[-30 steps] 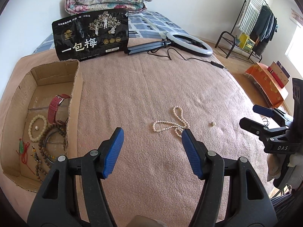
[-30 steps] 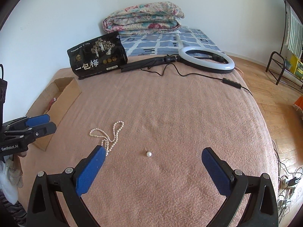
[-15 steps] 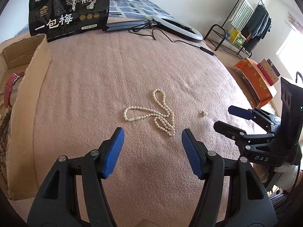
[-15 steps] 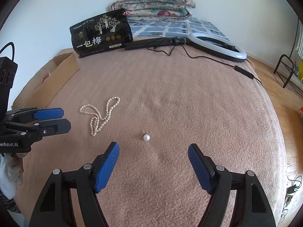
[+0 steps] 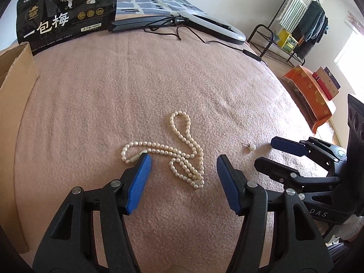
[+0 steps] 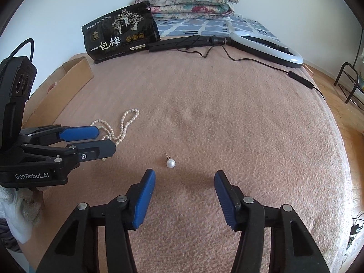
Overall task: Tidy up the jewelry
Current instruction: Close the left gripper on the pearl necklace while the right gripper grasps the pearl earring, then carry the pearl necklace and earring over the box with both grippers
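Black tools [image 5: 183, 162] [image 6: 184, 177] w/ blue pads, silver screws

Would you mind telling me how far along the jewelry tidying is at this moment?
Nothing shows as put away in these views: only the outer wall of the cardboard box is visible, not its inside. In hand: nothing yet. The left hand-held gripper is open over the pearl necklace, and the right hand-held gripper is open just short of the pearl earring. Both pieces lie loose on the blanket, ungrasped.
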The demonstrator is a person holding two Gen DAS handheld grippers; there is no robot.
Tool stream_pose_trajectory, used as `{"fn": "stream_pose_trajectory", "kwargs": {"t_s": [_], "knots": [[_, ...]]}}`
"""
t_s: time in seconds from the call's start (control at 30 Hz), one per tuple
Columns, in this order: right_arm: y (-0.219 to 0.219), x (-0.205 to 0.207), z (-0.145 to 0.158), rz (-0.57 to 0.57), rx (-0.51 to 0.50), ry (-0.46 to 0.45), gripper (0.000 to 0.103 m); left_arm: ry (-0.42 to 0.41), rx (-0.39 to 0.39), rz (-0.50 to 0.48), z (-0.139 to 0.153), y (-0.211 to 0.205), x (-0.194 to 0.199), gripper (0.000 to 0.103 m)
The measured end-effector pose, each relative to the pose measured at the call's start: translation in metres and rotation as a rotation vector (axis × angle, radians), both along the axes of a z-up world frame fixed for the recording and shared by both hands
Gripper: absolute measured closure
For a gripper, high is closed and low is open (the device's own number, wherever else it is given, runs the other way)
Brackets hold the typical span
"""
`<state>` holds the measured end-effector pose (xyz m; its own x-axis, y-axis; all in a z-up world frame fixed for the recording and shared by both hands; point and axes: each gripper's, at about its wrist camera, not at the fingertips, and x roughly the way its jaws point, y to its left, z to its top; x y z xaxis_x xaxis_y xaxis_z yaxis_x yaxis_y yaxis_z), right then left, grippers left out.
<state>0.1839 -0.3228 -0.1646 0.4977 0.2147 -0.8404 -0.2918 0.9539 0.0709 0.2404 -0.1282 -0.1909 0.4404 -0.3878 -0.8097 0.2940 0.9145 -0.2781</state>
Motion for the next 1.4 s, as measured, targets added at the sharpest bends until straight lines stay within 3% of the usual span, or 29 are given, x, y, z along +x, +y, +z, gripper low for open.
{"fn": "stream_pose_trajectory", "kwargs": {"t_s": [0.1,0.27,0.4,0.53,0.8,0.97,1.1,1.4], "knots": [[0.003,0.000,-0.001,0.010,0.002,-0.001,0.047,0.004,0.030,0.018,-0.002,-0.005,0.008,0.056],[0.011,0.003,-0.003,0.026,-0.021,-0.008,0.048,-0.001,0.038,0.030,-0.005,-0.010,0.015,0.059],[0.012,0.008,-0.007,0.016,-0.025,-0.005,0.056,-0.023,0.083,0.014,-0.006,-0.019,0.017,0.060],[0.013,0.011,-0.007,0.016,-0.037,-0.010,0.063,-0.044,0.117,0.004,-0.007,-0.025,0.019,0.073],[0.021,0.013,-0.008,0.038,-0.069,-0.016,0.070,-0.045,0.113,-0.017,-0.008,-0.022,0.019,0.096],[0.023,0.013,-0.008,0.054,-0.064,-0.009,0.080,-0.049,0.116,-0.024,-0.008,-0.021,0.018,0.097],[0.023,0.013,-0.007,0.063,-0.061,-0.004,0.096,-0.045,0.095,-0.015,-0.006,-0.018,0.018,0.097],[0.017,0.009,-0.002,0.037,-0.044,-0.012,0.097,-0.036,0.059,0.000,-0.001,-0.009,0.014,0.097]]}}
